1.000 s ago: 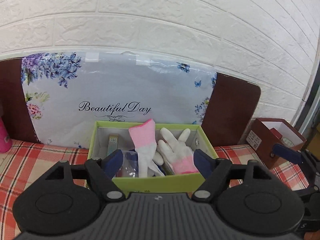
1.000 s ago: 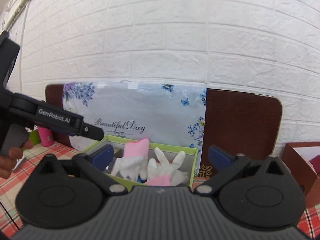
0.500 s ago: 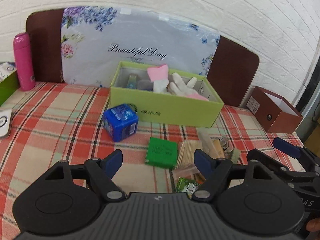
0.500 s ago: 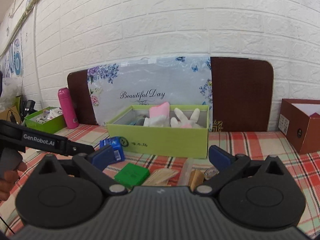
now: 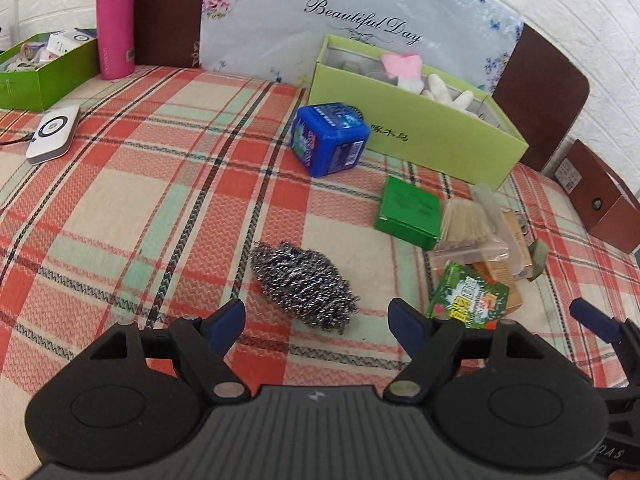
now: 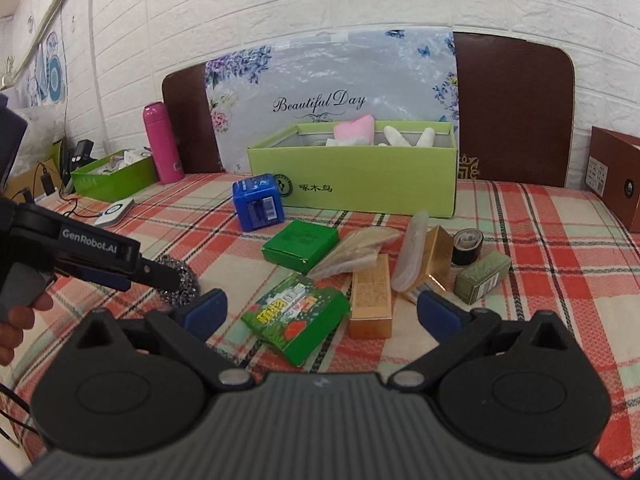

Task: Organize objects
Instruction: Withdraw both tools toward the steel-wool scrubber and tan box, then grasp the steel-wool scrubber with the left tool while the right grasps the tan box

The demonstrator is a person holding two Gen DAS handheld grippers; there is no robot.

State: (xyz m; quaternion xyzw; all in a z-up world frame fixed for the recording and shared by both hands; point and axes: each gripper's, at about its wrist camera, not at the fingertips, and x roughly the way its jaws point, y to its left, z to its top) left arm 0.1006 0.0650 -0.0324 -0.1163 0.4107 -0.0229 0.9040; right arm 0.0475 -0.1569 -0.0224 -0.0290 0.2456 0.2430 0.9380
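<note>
A steel wool scourer (image 5: 306,285) lies on the plaid cloth just ahead of my open left gripper (image 5: 318,320), whose jaws hold nothing. My right gripper (image 6: 320,310) is open too, above a green printed packet (image 6: 298,316). Past it lie a gold box (image 6: 370,296), a plain green box (image 6: 300,245), a bag of toothpicks (image 6: 358,250), a roll of black tape (image 6: 467,246) and a small olive box (image 6: 482,278). A blue cube box (image 5: 329,138) stands by the lime green box (image 5: 420,136), which holds pink and white gloves (image 5: 416,76).
A pink bottle (image 5: 115,22) and a green tray (image 5: 38,70) of small items stand at the far left, a white device (image 5: 54,134) near them. A brown box (image 6: 616,174) sits at the right. A floral board (image 6: 332,96) leans on the brick wall.
Both grippers have pulled back from the lime green box and dropped toward the cloth. The scourer and the loose boxes have come into view. Both stay open.
</note>
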